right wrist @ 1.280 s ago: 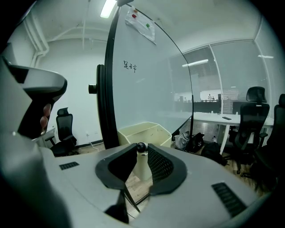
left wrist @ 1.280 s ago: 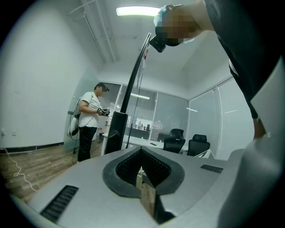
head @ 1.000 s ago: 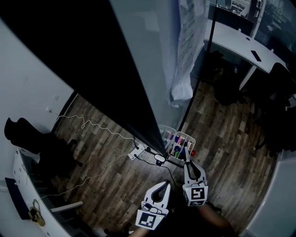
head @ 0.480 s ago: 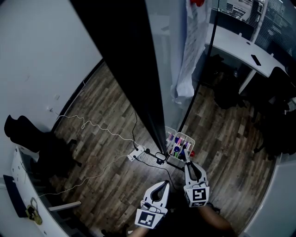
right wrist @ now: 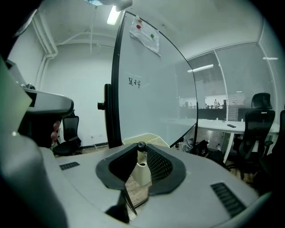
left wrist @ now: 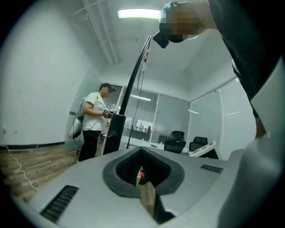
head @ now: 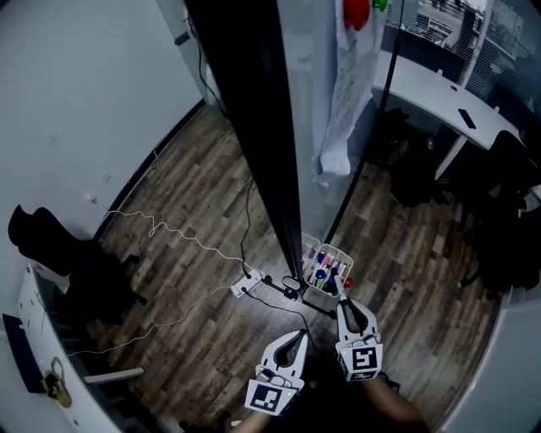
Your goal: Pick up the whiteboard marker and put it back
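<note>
Head view looks steeply down on a wood floor (head: 186,220) where a tall whiteboard (head: 270,152) stands edge-on, with paper sheets (head: 342,93) hanging on its pale face under a red magnet (head: 357,10). At the board's foot sits a white basket (head: 345,252) split into compartments. Coloured markers (head: 322,260) stand upright in it, with purple, green and red caps showing, though which compartment each one is in cannot be made out. Just beside the basket on the floor lie a power strip (head: 246,280) and thin white cables (head: 169,232). The right gripper (head: 337,298) points at the near rim of the basket, with its tips just short of it. In the right gripper view its jaws have come together at the tips on a small dark round end, which appears to be the whiteboard marker (right wrist: 141,145) held pointing forward; the pale basket shows low in the gap behind the jaws. The left gripper (head: 297,337) hangs nearer the person and a little apart from the basket. In the left gripper view its jaws meet at the tips with nothing between them, and only a bit of white and a red cap show far off through the opening. That view also shows another person (left wrist: 93,129) in a white shirt standing by the board. A white tabletop (head: 431,72) stands well apart beyond the board.
</note>
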